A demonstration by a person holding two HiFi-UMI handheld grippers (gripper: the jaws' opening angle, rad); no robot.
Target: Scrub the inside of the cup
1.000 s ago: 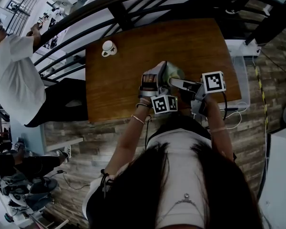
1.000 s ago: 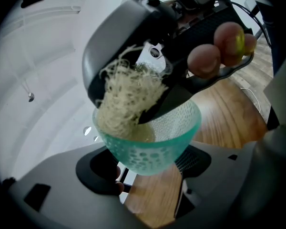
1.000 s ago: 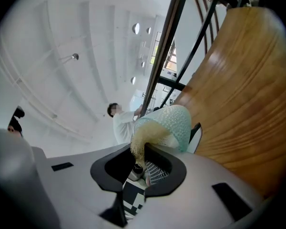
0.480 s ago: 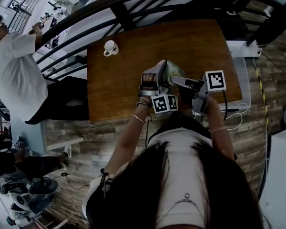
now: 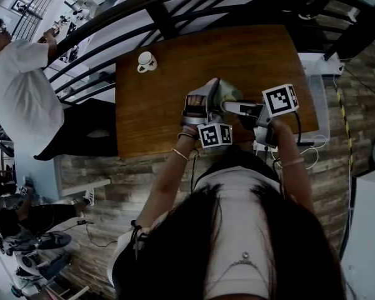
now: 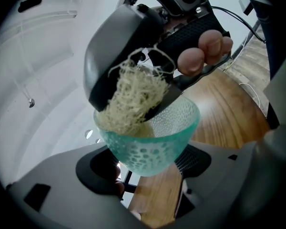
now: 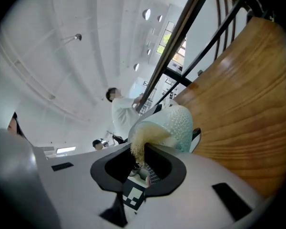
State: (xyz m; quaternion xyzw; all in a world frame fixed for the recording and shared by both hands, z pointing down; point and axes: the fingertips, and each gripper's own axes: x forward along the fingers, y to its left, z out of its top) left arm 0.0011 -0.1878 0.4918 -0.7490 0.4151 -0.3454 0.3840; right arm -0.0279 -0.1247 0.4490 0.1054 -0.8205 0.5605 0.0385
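1. Left claw point(image 5: 216, 96), in the head view, is closed on the green cup point(image 5: 230, 94) and holds it over the brown table point(image 5: 169, 86). The right claw point(image 5: 227, 106) reaches to the cup from the side. A small white mug point(image 5: 145, 62) sits well apart, near the table's far corner.
2. From the left gripper view, the cup point(image 6: 152, 144) is squeezed between the left claw's two jaws, with its mouth facing the right claw point(image 6: 133, 111). The right claw pinches a pale, stringy scrubber point(image 6: 131, 97), which dips inside the cup.
3. From the right gripper view, the right claw's jaws are shut tight on the scrubber point(image 7: 139, 144). The cup point(image 7: 178, 123) is right in front and touches the scrubber. The table point(image 7: 238, 104) is beside it.
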